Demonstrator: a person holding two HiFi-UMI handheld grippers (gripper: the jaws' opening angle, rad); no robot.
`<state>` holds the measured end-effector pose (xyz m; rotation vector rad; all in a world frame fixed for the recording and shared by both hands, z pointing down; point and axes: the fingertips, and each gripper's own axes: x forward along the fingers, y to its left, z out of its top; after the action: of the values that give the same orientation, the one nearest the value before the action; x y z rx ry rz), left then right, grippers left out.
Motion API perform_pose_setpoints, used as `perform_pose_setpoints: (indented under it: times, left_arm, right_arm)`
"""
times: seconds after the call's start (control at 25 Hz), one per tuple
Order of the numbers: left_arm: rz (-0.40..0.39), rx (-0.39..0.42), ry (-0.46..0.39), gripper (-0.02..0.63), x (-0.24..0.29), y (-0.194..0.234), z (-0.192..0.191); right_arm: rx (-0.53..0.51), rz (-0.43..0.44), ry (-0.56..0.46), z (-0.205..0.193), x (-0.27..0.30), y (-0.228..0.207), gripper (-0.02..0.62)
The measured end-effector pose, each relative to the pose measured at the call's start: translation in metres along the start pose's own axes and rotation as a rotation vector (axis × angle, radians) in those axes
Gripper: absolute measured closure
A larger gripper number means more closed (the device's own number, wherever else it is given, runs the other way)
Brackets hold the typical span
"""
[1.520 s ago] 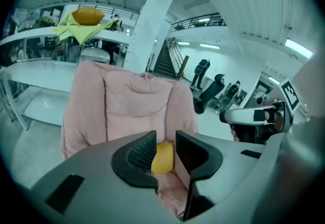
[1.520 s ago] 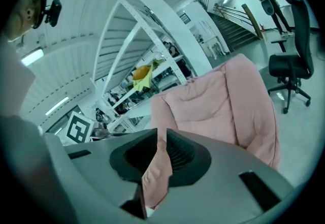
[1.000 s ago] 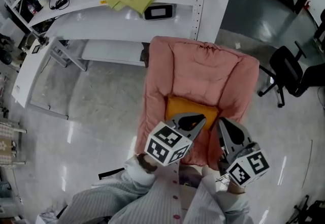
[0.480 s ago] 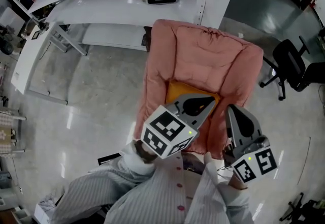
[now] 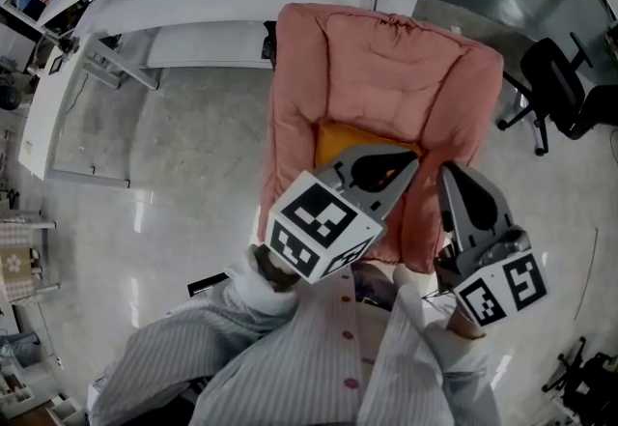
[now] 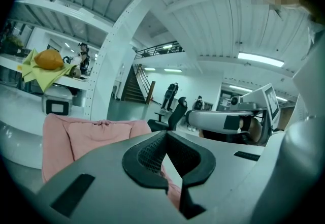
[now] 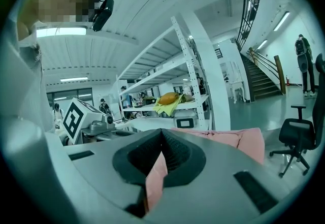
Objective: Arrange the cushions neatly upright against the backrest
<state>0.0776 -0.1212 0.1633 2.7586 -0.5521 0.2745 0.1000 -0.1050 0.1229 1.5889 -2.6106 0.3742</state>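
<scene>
Checking head view: orange square cushion (image 5: 365,141) sits on the padded pink armchair (image 5: 386,57), back edge at the backrest; can't tell if upright. Left gripper (image 5: 411,163) and right gripper (image 5: 450,170) hover over the seat front.
Left gripper view: jaws closed, empty.
Right gripper view: same.
Looks nearly done.

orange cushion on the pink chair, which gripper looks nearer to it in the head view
Left. The left gripper overlaps the orange cushion; the right gripper sits off to its right.

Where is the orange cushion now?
Head view: the orange cushion sits on the pink armchair seat, at the backrest's foot, just beyond the left gripper.
</scene>
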Motion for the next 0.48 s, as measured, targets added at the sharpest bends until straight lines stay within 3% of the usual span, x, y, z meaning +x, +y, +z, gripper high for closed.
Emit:
perform_pose_setpoints:
  times: [0.48]
  left_arm:
    - [-0.011,0.005,0.013,0.597,-0.0007,-0.0032,-0.0038]
  right_arm:
    - [0.019,-0.019,0.011,-0.0075,-0.0023,0.0011,0.583]
